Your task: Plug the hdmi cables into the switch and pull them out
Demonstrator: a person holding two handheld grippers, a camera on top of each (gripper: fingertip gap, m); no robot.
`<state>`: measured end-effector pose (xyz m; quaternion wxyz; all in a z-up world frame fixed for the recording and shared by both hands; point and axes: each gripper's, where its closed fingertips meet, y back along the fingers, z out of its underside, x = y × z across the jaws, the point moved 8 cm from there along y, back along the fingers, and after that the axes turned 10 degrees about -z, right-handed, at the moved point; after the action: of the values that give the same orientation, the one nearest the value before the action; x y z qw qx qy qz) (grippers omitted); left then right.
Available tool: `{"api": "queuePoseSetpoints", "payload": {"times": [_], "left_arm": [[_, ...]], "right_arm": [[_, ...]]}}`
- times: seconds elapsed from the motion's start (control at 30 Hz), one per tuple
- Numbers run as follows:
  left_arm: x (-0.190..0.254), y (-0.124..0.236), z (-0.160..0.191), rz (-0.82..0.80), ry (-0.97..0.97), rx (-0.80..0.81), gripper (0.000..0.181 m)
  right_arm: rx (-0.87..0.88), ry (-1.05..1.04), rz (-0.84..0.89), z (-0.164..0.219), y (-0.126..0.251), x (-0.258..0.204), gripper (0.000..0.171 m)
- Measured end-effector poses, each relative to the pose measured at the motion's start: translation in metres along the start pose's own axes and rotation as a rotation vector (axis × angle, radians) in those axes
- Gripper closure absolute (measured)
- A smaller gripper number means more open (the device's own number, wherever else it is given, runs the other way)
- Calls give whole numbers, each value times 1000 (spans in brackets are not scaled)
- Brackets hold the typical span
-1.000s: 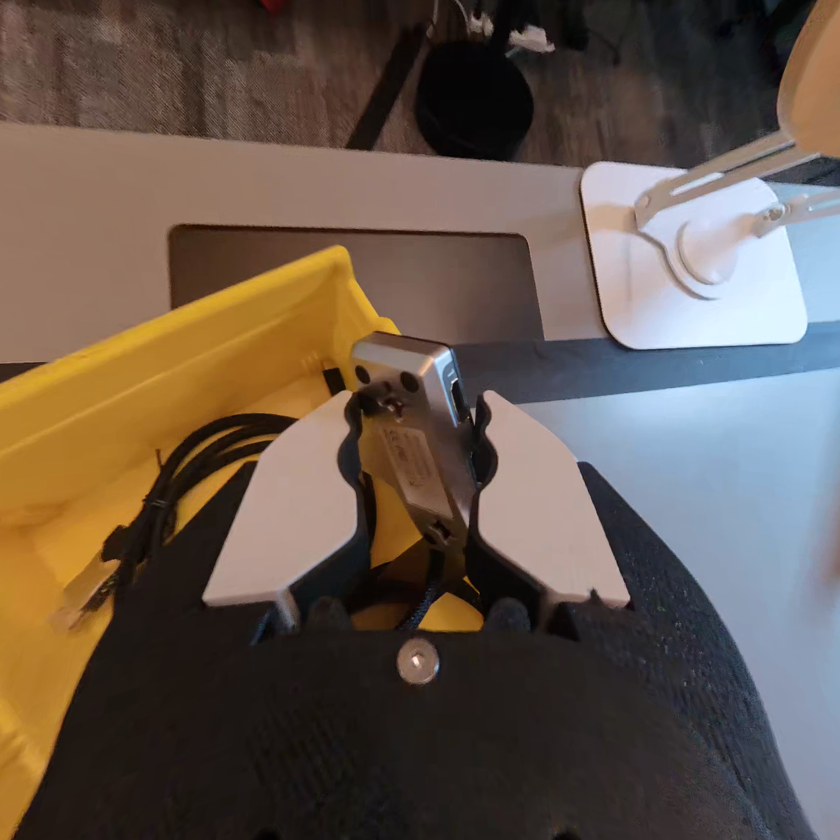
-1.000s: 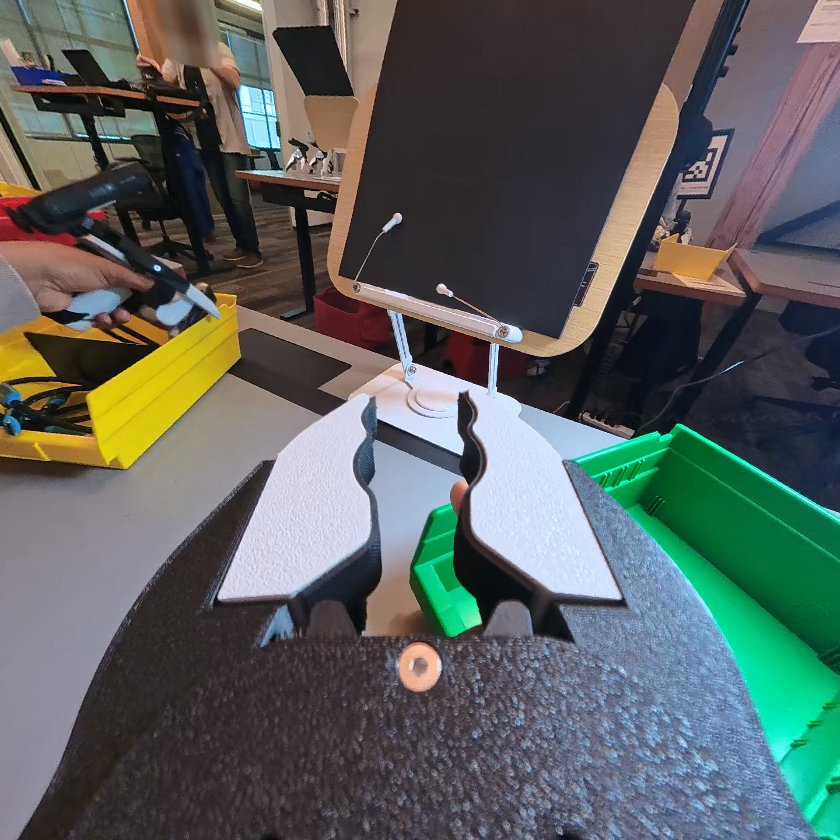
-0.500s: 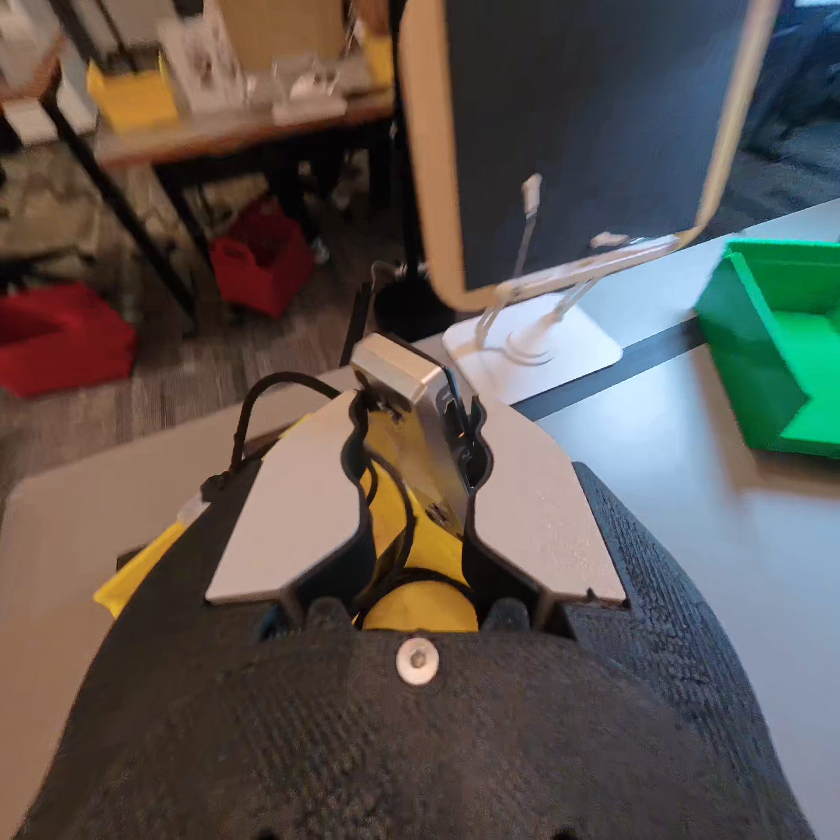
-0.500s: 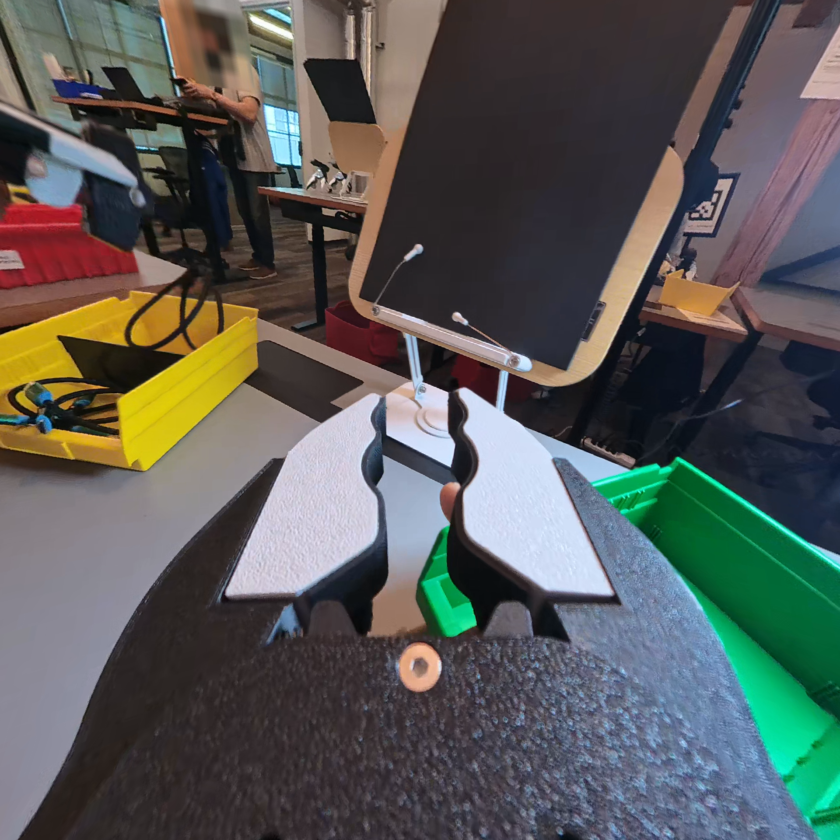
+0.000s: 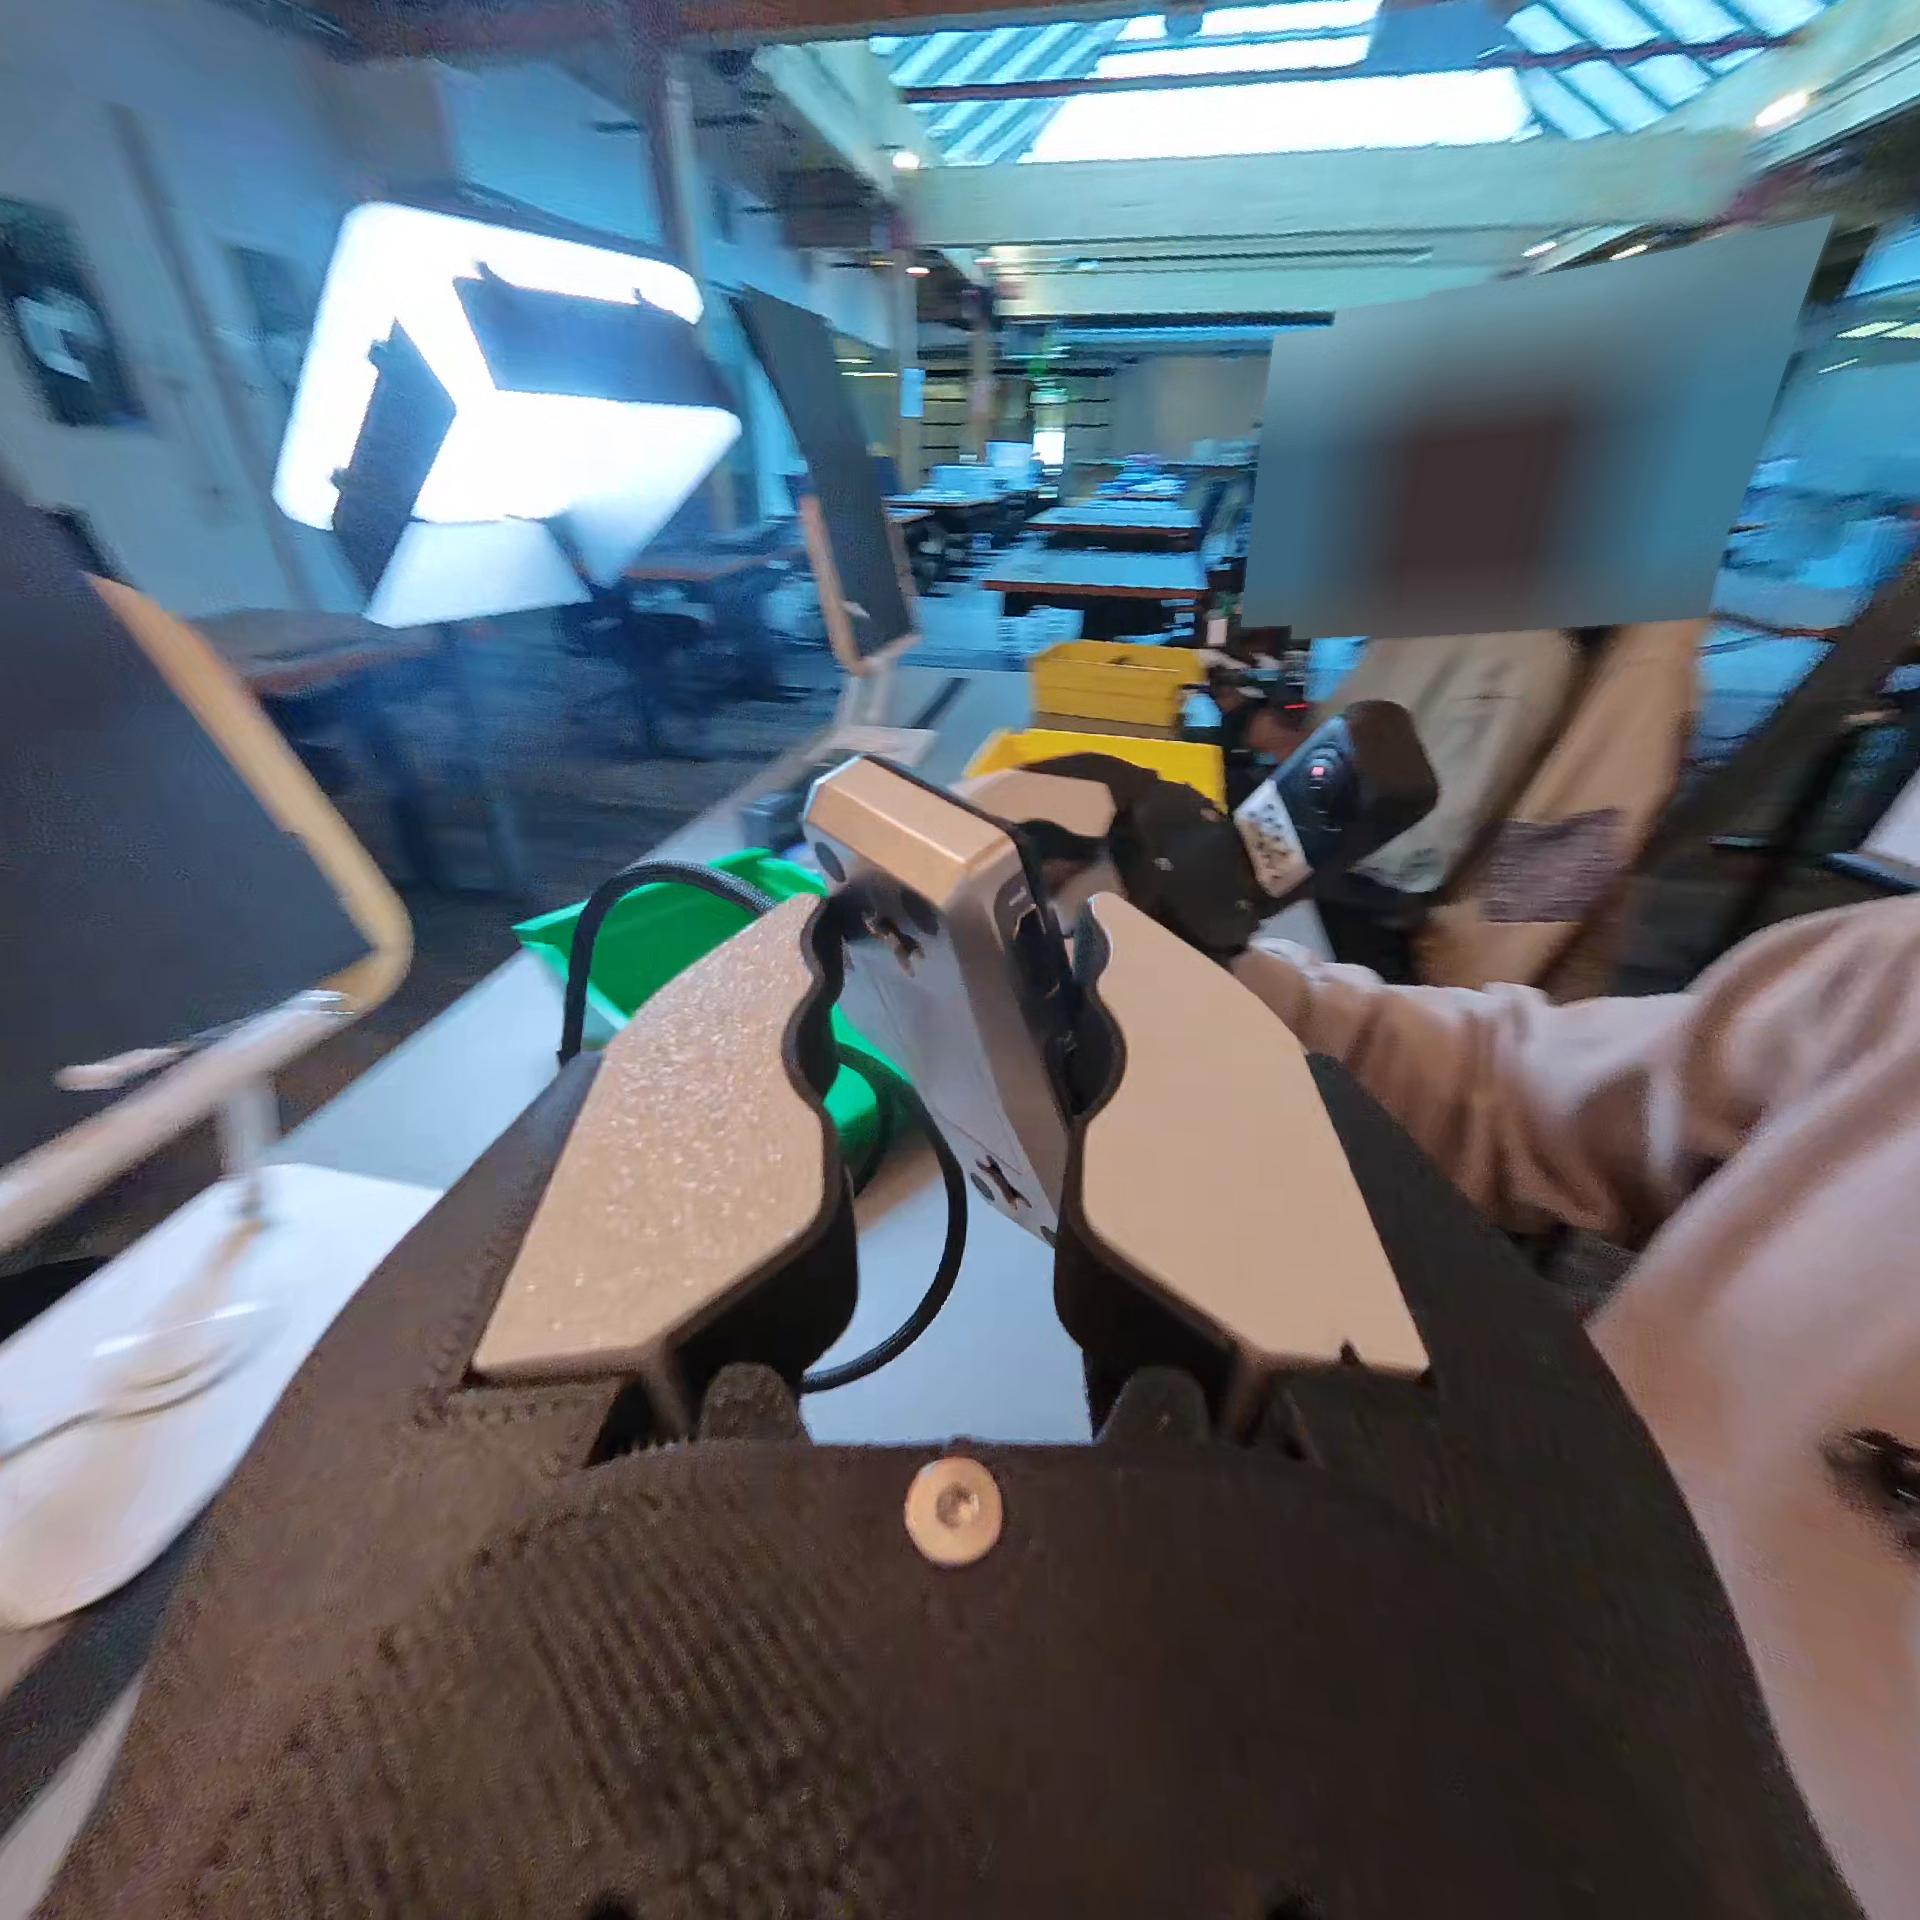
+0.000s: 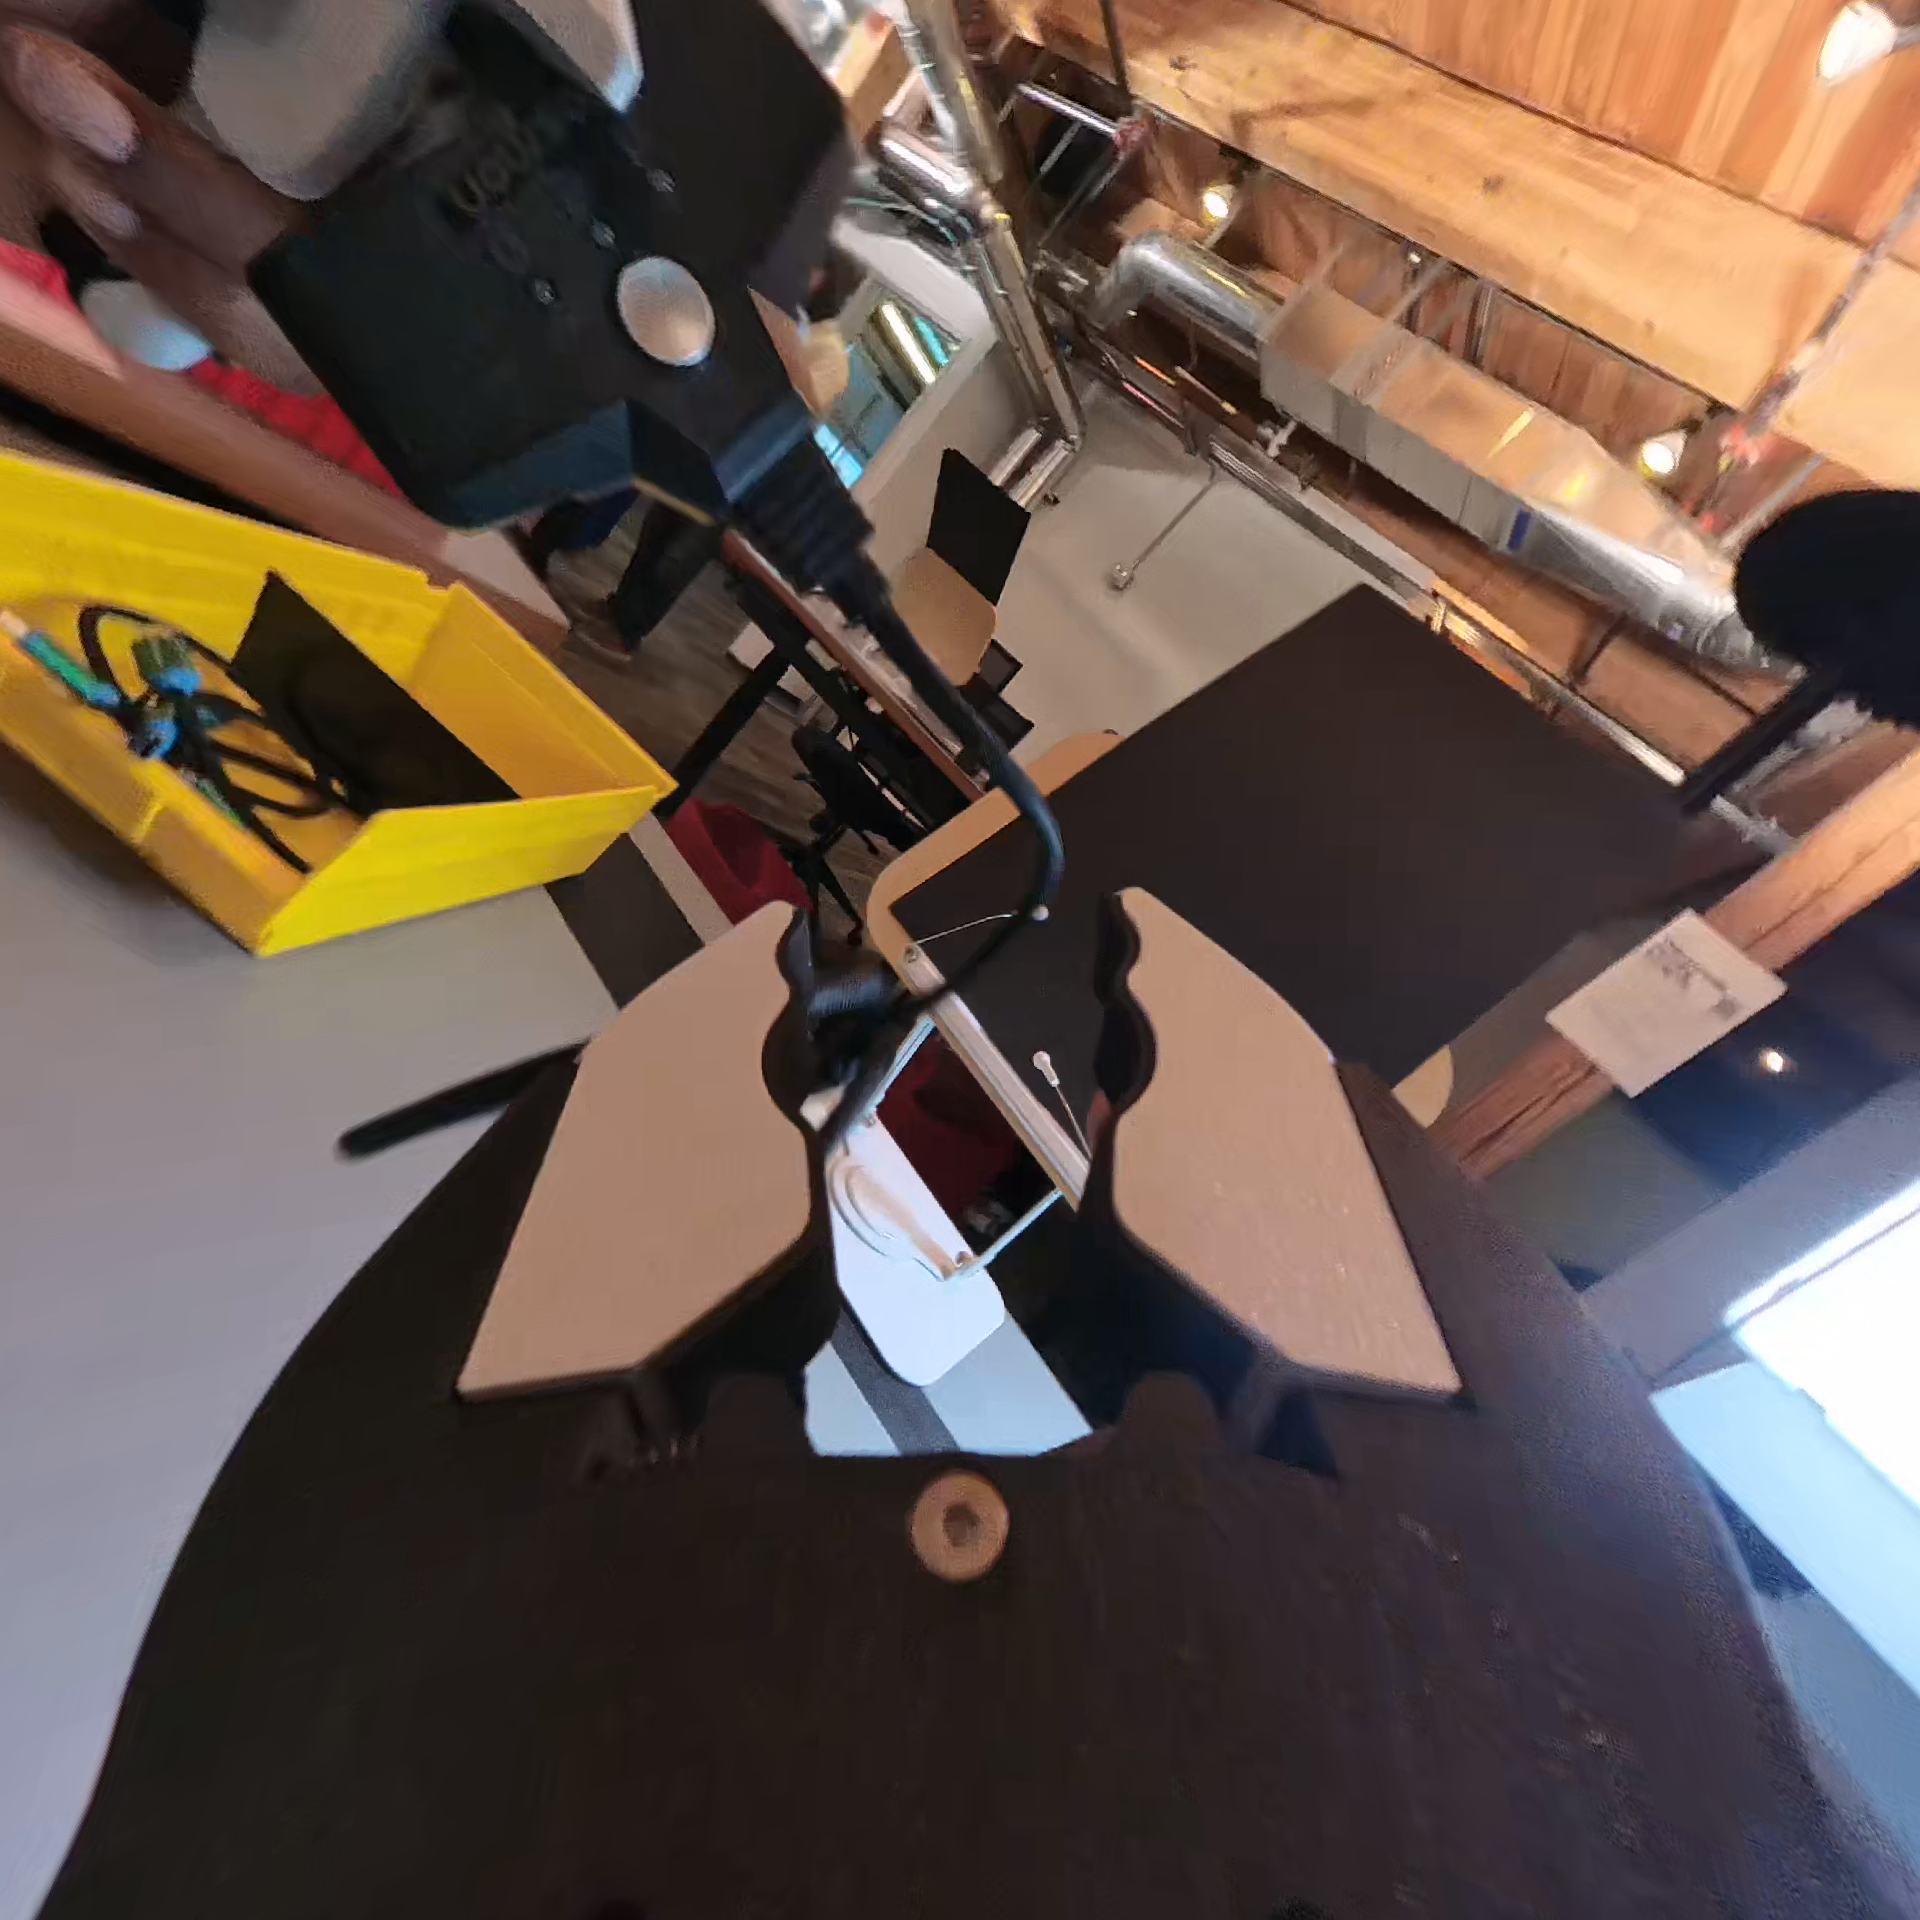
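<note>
Blurred workshop behind; my left gripper point(image 5: 940, 1049) fingers pinch the silver switch point(image 5: 935, 997), cable point(image 6: 966, 748) partly hidden; right gripper point(image 6: 956, 1039) fingers spread.

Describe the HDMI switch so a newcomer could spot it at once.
Start at the left gripper that fills the bottom of the left wrist view. Clamped between its pale fingers is the switch, raised above the grey table. It is the only silver metal box, with a black cable looping beneath it.
</note>
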<state>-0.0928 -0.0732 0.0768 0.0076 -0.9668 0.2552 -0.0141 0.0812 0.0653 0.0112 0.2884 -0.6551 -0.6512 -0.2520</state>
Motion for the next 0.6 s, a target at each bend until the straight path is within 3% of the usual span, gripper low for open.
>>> {"api": "queuePoseSetpoints", "payload": {"times": [0.13, 0.17, 0.23, 0.27, 0.4, 0.6], "left_arm": [[11, -29, 33, 195, 103, -83, 138], [13, -35, 38, 226, 113, -101, 138], [14, -42, 46, 258, 141, -110, 138], [13, -43, 47, 268, 169, -100, 138], [7, -40, 48, 228, 172, -44, 136], [26, -28, 39, 191, -102, -19, 117]], "right_arm": [[-42, 136, -108, 5, -9, -22, 116], [-47, 167, -122, 6, -11, -26, 124], [-36, 216, -127, 7, -12, -32, 158], [-39, 205, -146, 8, -12, -32, 158], [29, -19, -314, 9, -3, -23, 158], [118, -232, -508, 12, 9, -15, 158]]}}
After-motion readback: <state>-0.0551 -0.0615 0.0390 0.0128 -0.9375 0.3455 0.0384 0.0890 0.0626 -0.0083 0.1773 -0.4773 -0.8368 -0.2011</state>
